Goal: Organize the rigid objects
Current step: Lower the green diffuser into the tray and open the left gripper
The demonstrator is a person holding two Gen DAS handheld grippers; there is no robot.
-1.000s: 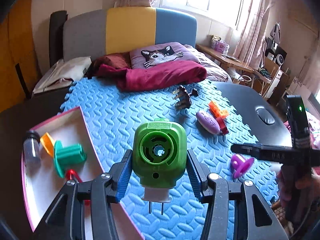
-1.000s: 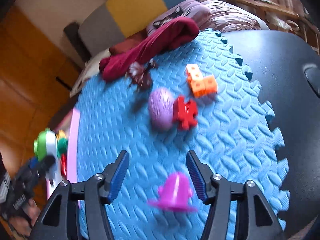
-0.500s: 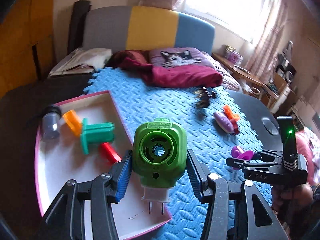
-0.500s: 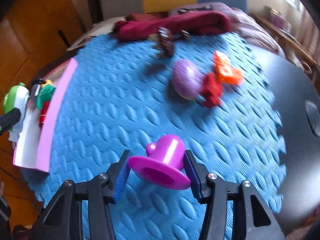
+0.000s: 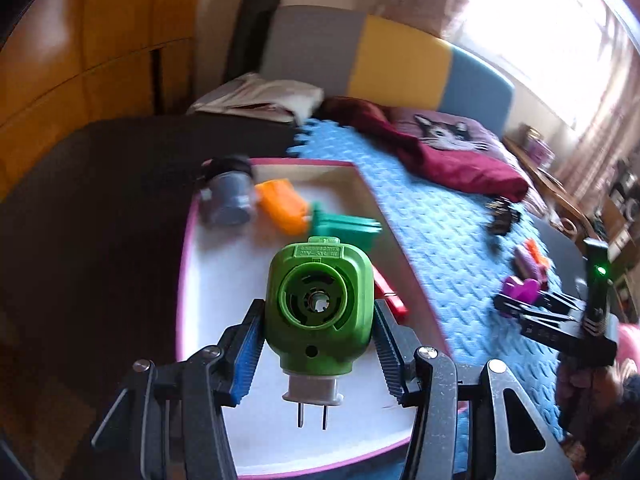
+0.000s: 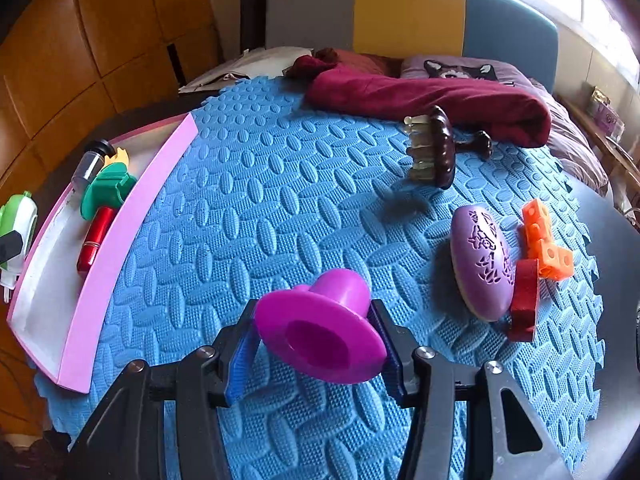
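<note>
Left gripper [image 5: 318, 354] clamps green plug-in unit [image 5: 319, 312], prongs pointing down, held over white floor of pink-rimmed tray [image 5: 182, 280].
Grey vial [image 5: 229, 200], orange piece [image 5: 282, 206], green block [image 5: 346, 232], red tube [image 5: 390, 300] crowd tray's far half; near half bare.
Advice: lower onto near patch, release only once plug rests, so it won't tip onto the rest.
Height above tray hard to judge.
Right gripper [image 6: 316, 346] pinches purple cup [image 6: 320, 330] above blue mat [image 6: 248, 208]; bring it over afterwards.

The green plug-in device [image 5: 319, 312] hides most of the red cylinder [image 5: 390, 300] — the grey vial [image 5: 228, 196] is blurred.
</note>
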